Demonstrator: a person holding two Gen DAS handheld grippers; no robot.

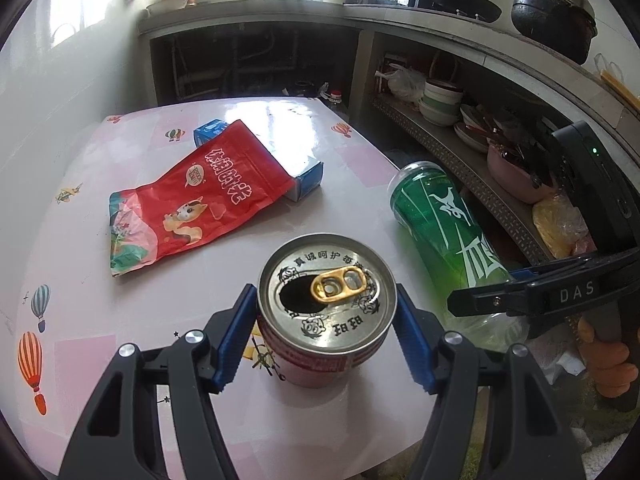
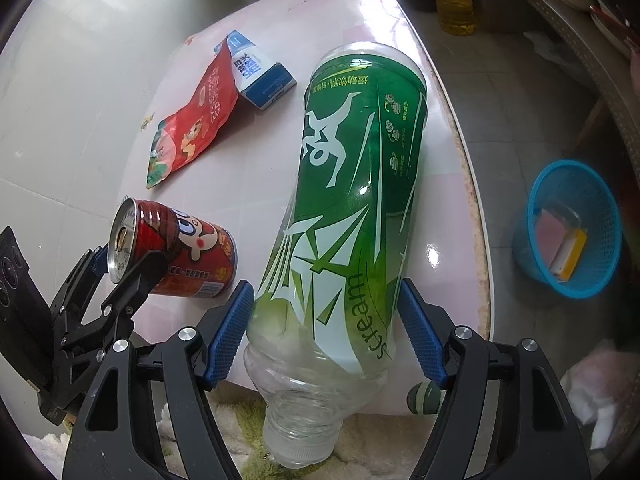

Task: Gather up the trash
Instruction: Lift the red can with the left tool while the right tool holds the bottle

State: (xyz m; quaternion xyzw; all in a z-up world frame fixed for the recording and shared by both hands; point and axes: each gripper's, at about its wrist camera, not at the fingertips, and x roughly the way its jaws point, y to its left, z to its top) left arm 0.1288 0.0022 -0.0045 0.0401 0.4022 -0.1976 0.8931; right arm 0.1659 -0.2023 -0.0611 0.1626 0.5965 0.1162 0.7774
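Red can (image 1: 326,312) stands gripped between left gripper (image 1: 326,340) pads; right gripper (image 2: 326,330) jaws, wide, close around green bottle (image 2: 352,200) lying at table (image 2: 452,216) edge.

From my left wrist view the can (image 1: 326,308) hides its own lower body behind its lid, and I can't tell whether the blue pads (image 1: 236,340) actually touch it. The blue carton (image 1: 308,178) lies mostly buried under the red snack bag (image 1: 192,196). The right tool (image 1: 532,292) covers the green bottle (image 1: 444,220) at its lower end. On the right wrist view the bottle's cap end (image 2: 296,436) juts past the tabletop (image 2: 448,220) edge (contact with either pad is unclear). Contents of the blue basket (image 2: 572,224) are too small to identify.
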